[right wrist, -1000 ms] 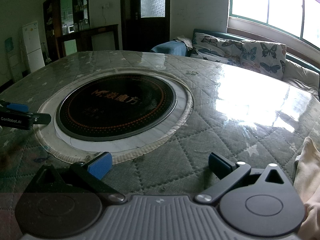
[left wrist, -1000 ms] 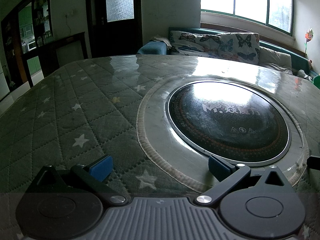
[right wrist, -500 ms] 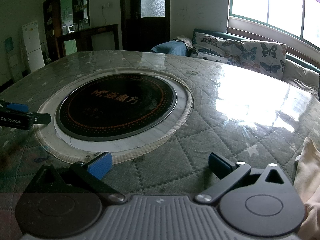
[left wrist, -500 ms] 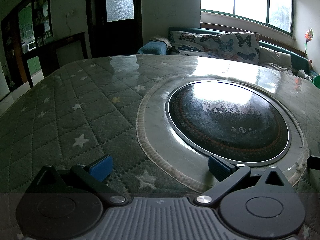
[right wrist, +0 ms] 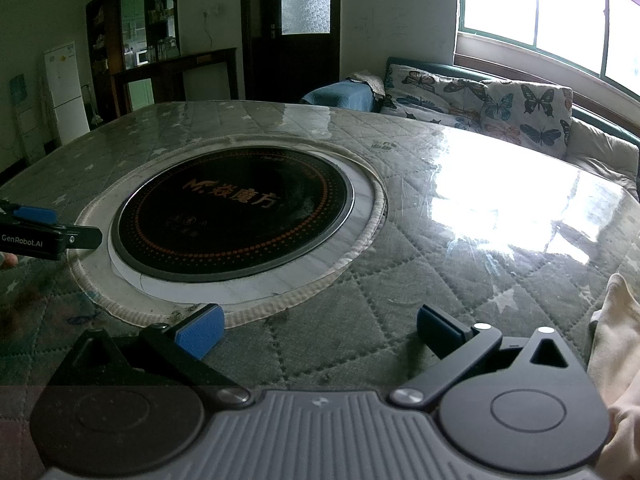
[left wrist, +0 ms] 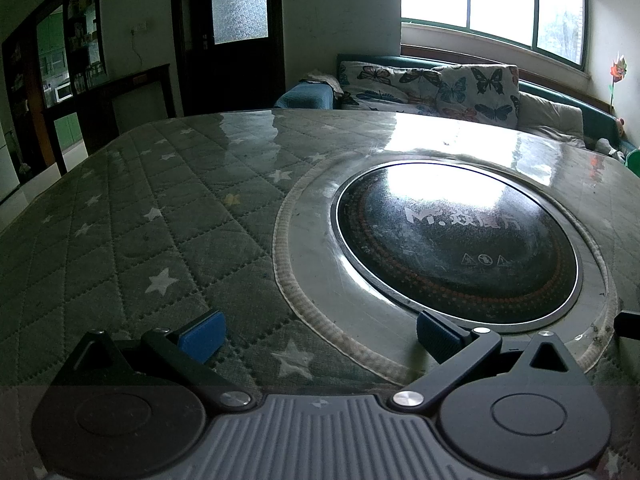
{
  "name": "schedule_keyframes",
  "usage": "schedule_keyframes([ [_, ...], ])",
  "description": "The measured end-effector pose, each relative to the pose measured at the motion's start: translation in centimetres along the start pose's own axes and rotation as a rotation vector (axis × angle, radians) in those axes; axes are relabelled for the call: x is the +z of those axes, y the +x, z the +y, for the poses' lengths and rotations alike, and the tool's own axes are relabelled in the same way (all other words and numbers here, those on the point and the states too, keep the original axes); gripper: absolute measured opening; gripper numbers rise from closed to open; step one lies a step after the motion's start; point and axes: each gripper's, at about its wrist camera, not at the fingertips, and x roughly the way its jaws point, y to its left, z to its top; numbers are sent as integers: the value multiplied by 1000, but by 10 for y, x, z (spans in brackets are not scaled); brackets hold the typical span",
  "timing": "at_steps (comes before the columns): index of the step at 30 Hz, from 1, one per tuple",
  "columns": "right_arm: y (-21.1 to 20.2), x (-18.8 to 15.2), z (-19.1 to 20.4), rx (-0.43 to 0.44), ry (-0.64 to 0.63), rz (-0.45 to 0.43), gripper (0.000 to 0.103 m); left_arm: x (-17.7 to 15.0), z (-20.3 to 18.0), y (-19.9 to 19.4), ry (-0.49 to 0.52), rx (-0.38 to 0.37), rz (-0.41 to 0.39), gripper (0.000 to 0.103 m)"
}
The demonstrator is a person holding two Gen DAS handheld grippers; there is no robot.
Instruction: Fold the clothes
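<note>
Right wrist view: the right tongs (right wrist: 318, 330) hover low over the bench (right wrist: 360, 320) near its front edge, blue pads spread wide with nothing between them. A pale cream garment (right wrist: 616, 344) lies bunched at the bench's right edge, just beside these tongs and untouched. The left tongs (left wrist: 320, 338) are likewise spread apart and empty, poised over the quilted cover beside the round inset hotplate (left wrist: 456, 240); their tips also show at the left edge of the right view. Compared with the frames from a second and half a second ago, nothing has shifted: both tongs sit in the same spots. Folding looks not yet begun; the likely first step is reaching right for the garment.
</note>
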Motion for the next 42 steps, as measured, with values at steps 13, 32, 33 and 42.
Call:
schedule_keyframes([
  [13,-1,0,0,-2,-2,5,103,0,-1,1,3,2,2,103],
  [32,-3,-2,-4,-1,0,-1,103,3,-5,1,-7,17,9,103],
  [33,-4,-2,-4,-1,1,-2,103,3,-5,1,-9,19,11,103],
  [42,-18,-5,-8,-18,14,-12,103,5,-11,-7,-4,1,10,103],
])
